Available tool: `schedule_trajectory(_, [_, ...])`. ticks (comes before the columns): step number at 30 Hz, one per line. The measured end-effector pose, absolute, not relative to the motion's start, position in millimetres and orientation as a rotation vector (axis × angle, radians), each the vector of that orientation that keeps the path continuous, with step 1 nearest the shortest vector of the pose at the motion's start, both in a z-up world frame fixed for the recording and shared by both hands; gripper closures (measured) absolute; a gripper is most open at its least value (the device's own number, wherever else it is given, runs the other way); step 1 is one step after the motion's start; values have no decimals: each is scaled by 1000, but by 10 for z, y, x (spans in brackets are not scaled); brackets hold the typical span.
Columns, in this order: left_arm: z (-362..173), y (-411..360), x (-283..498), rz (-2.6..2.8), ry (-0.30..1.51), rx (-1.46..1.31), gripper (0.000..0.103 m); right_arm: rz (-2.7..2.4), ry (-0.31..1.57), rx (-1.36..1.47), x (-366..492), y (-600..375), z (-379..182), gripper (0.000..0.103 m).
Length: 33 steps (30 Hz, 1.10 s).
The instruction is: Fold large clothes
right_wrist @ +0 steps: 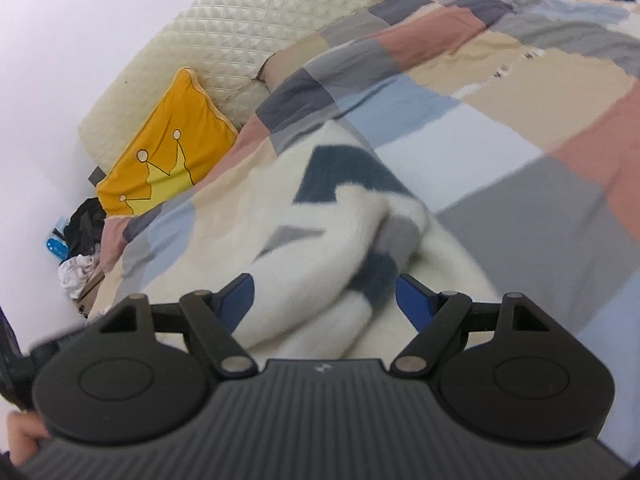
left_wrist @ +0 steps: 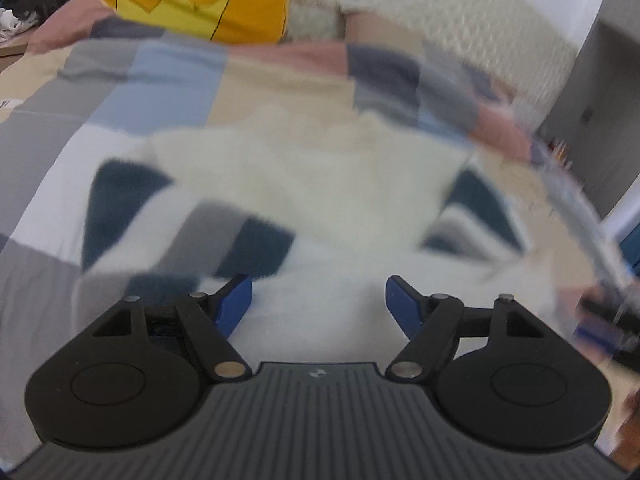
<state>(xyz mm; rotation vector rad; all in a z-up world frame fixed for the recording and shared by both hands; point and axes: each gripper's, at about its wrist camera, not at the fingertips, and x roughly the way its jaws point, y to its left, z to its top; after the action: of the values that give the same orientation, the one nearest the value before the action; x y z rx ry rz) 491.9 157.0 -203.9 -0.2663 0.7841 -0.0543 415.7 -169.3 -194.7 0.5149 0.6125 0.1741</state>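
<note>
A fluffy cream sweater point(left_wrist: 304, 184) with dark teal and grey blocks lies spread on a patchwork quilt point(left_wrist: 168, 80); the left wrist view is blurred. My left gripper point(left_wrist: 319, 300) hovers over its near white part, open, blue fingers wide apart with nothing between them. In the right wrist view the sweater point(right_wrist: 320, 240) shows a rolled, bunched fold. My right gripper point(right_wrist: 324, 296) is open, and that fold lies between and under its blue fingertips point(right_wrist: 410, 296), which do not press on it.
A yellow crown cushion point(right_wrist: 160, 152) leans on the cream quilted headboard point(right_wrist: 240, 36). Dark and white clothes point(right_wrist: 82, 232) are piled beside the bed at the left. A hand point(right_wrist: 20, 436) shows at the lower left edge. A grey wall point(left_wrist: 600, 112) stands at the right.
</note>
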Motion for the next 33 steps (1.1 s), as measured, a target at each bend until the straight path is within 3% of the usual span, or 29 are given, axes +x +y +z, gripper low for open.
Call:
schedule_trajectory(7, [-2218, 1532, 4924, -59, 799, -233, 25, 171, 616, 610, 4553, -1804, -2111, 27])
schedule_trajectory(11, [-2248, 1550, 4886, -76, 779, -241, 25, 212, 609, 577, 4723, -1715, -2191, 46])
schedule_trajectory(13, [-2248, 1556, 4877, -84, 771, -236, 25, 217, 639, 580, 4789, -1711, -2257, 62])
schedule_trajectory(14, [-2242, 1566, 4871, -86, 769, -243, 25, 206, 647, 574, 4795, -1722, -2289, 76])
schedule_trajectory(17, [-2237, 1615, 4874, -93, 765, -267, 25, 211, 646, 570, 4720, -1805, -2331, 90])
schedule_trajectory(22, [-2203, 1679, 4826, -90, 748, -307, 25, 193, 625, 653, 4523, -2068, -2300, 94])
schedule_trajectory(33, [-2132, 1734, 4773, -78, 762, -355, 25, 152, 722, 559, 4560, -1977, -2493, 93])
